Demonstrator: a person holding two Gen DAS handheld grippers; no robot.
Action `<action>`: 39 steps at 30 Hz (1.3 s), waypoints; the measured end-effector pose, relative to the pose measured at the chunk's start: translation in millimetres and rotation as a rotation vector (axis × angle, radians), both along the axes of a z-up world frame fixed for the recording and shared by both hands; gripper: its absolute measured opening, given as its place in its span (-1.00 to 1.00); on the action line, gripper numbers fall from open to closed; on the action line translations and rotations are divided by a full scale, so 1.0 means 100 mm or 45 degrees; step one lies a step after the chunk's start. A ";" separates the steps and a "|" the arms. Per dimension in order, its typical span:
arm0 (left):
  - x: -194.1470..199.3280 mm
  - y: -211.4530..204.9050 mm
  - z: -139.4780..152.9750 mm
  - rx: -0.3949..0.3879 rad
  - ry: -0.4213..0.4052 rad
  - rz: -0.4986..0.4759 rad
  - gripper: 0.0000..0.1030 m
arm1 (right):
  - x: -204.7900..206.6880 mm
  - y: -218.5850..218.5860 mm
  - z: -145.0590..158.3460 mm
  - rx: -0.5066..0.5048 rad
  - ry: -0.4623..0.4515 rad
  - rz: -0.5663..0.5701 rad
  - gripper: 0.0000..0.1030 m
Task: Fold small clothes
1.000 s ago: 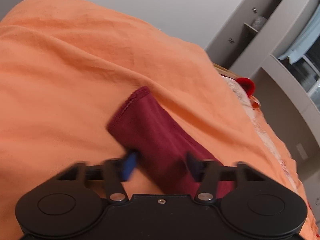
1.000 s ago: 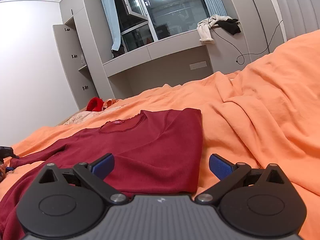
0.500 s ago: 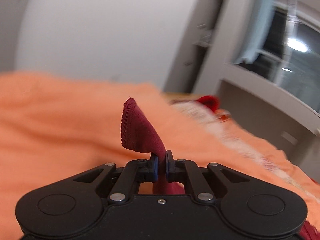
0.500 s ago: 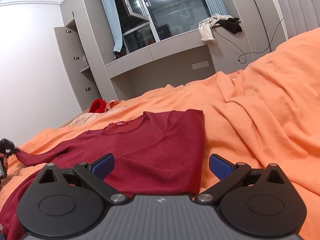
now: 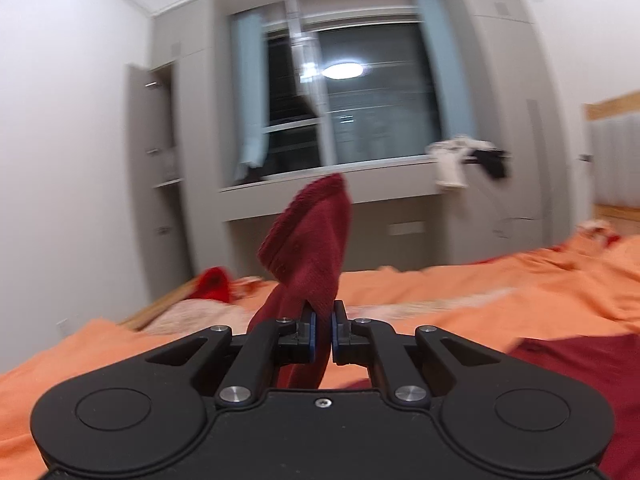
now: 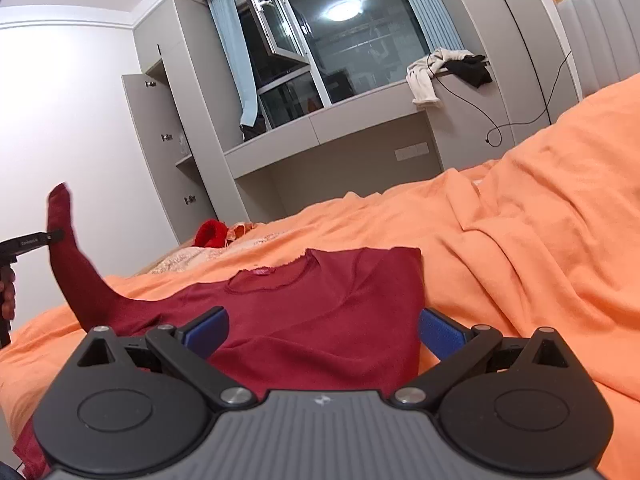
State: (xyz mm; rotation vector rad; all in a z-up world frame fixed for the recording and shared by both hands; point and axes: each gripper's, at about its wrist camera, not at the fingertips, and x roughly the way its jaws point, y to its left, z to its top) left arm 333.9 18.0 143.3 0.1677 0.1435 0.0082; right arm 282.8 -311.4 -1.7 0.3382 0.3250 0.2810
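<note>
A dark red long-sleeved top [image 6: 320,304] lies flat on the orange bedspread [image 6: 540,240], neckline away from me. Its left sleeve [image 6: 68,264] is lifted off the bed, and my left gripper [image 5: 323,330] is shut on that sleeve, whose cuff [image 5: 316,224] stands up above the pads. In the right wrist view the left gripper [image 6: 52,236] shows at the far left edge, pinching the raised sleeve. My right gripper [image 6: 322,330] hovers open just over the top's lower hem, nothing between its blue pads [image 6: 440,330].
A red garment [image 6: 210,232] and a pale patterned cloth [image 6: 188,258] lie at the bed's far left corner. Beyond stand a grey window-side desk [image 6: 360,128] with clothes [image 6: 426,74] draped on it, and a cupboard [image 6: 160,152]. A raised fold of bedspread [image 6: 500,216] lies right.
My left gripper closed on the sleeve, then lifted it off the bed and swung it round toward the window while rolling. The right gripper stayed nearly still.
</note>
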 end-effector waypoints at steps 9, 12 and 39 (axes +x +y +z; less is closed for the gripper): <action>-0.26 -1.10 -0.73 0.036 0.141 -0.393 -0.85 | -0.05 -0.06 0.04 0.028 -0.019 -0.033 1.00; -0.30 -1.25 -1.07 0.033 0.226 -0.450 -0.84 | -0.05 -0.07 0.04 0.038 -0.014 -0.035 1.00; -0.29 -0.15 -0.82 -0.064 0.358 -0.040 0.86 | -0.03 0.92 0.01 -0.255 0.082 0.197 1.00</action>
